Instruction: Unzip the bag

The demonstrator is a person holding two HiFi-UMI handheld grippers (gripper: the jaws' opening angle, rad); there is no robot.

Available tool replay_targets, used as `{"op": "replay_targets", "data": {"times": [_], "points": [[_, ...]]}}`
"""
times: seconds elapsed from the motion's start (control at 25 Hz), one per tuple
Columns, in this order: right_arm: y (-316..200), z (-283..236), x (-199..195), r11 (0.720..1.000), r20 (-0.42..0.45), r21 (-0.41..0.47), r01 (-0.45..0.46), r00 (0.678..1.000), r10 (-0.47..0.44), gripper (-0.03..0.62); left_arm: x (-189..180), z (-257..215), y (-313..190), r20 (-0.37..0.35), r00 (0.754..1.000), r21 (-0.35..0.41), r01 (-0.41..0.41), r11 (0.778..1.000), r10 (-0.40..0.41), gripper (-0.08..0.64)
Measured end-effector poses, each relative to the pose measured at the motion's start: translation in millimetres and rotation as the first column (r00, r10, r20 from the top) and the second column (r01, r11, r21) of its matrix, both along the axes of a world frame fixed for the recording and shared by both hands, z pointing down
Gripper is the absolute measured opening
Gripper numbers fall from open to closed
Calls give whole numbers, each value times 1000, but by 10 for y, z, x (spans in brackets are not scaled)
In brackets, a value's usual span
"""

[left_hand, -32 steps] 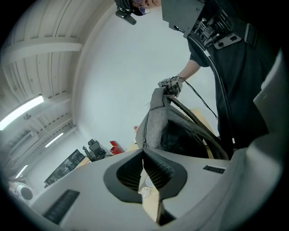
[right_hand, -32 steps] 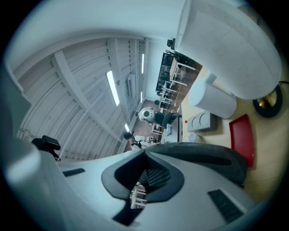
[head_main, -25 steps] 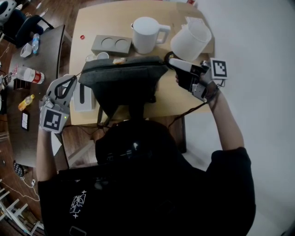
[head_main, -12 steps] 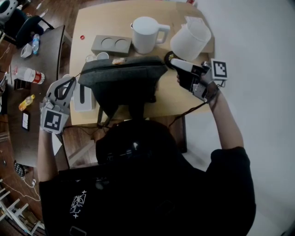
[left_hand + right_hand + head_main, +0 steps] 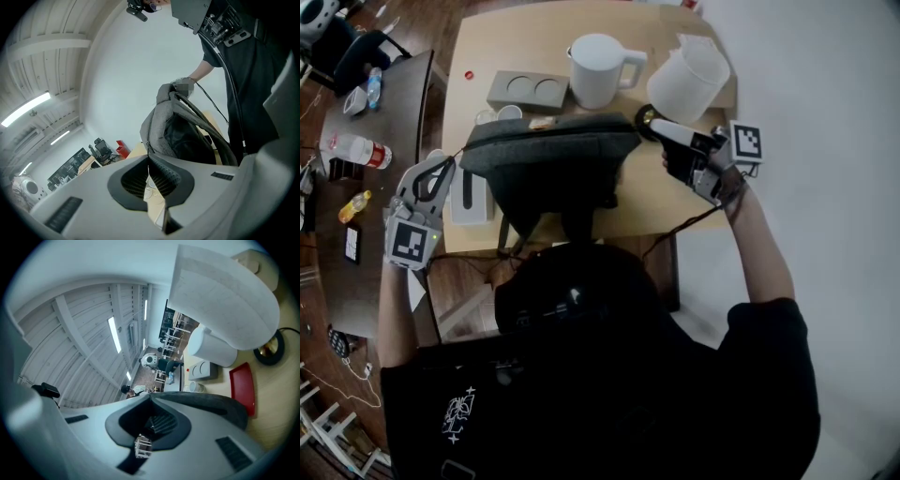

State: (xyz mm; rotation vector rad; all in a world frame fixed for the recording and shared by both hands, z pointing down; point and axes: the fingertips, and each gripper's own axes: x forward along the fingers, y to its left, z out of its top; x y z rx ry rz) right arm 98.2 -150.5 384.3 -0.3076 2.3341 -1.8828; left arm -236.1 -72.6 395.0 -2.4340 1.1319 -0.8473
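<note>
**Both claws shut, one at each end of the bag**

My left claw [image 5: 149,158] is closed, its tips right on the zip seam at the left end of the grey bag [image 5: 548,159]. I can't tell whether a pull tab is pinched. That arm reaches out past the table's left corner.

My right claw [image 5: 151,397] is closed too, at the bag's right end, with the forearm stretched forward.

The bag sits at the near side of the pale wooden table [image 5: 487,56]. Behind it are a white pitcher [image 5: 595,70], a white jug [image 5: 686,82] and a grey tray [image 5: 525,91] with two round hollows.

A dark side table [image 5: 394,103] carrying bottles stands to the left.
</note>
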Motion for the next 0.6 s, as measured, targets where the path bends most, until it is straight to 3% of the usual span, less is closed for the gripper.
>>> {"op": "replay_targets", "data": {"times": [0.6], "points": [[-51, 147, 106, 999, -4, -20, -24, 1000, 24, 4, -39, 131, 6, -20, 999, -27, 37, 999, -37, 5]]}}
